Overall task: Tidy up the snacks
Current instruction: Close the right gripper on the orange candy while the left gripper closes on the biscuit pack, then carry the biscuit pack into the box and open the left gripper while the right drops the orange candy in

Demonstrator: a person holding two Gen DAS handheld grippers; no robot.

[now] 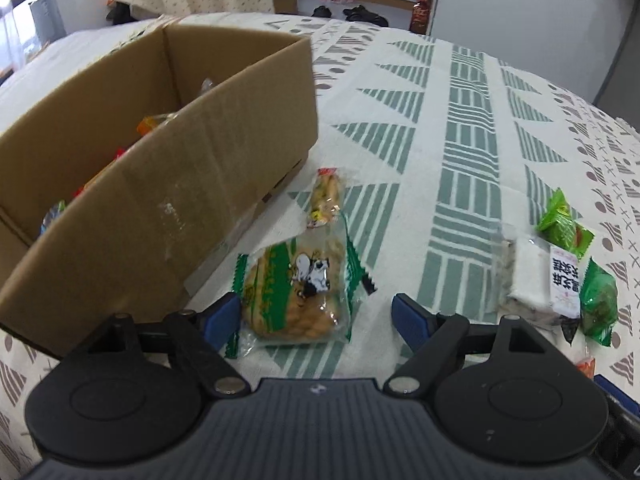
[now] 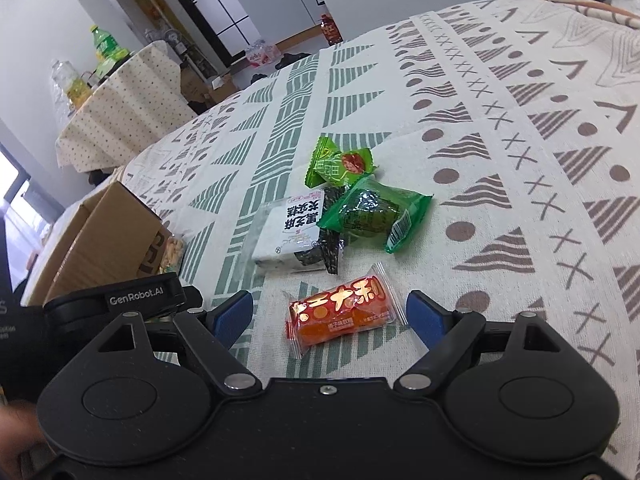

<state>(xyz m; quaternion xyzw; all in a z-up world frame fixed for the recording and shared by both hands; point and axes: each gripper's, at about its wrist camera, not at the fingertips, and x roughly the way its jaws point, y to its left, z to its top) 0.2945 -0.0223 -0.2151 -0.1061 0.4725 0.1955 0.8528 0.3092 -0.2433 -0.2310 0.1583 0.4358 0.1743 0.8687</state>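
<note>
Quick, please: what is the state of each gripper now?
Left gripper: open, around the cracker packet, holding nothing.
Right gripper: open, around the red snack, holding nothing.

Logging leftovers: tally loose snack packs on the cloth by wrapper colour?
Green, dark pack and lighter pack: 2
Green-striped clear cracker pack: 1
Small yellow pack: 1
White pack: 1
Red-orange pack: 1
Total: 6

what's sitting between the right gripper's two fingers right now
In the right wrist view, the open right gripper brackets a red-orange snack packet lying on the tablecloth.
</note>
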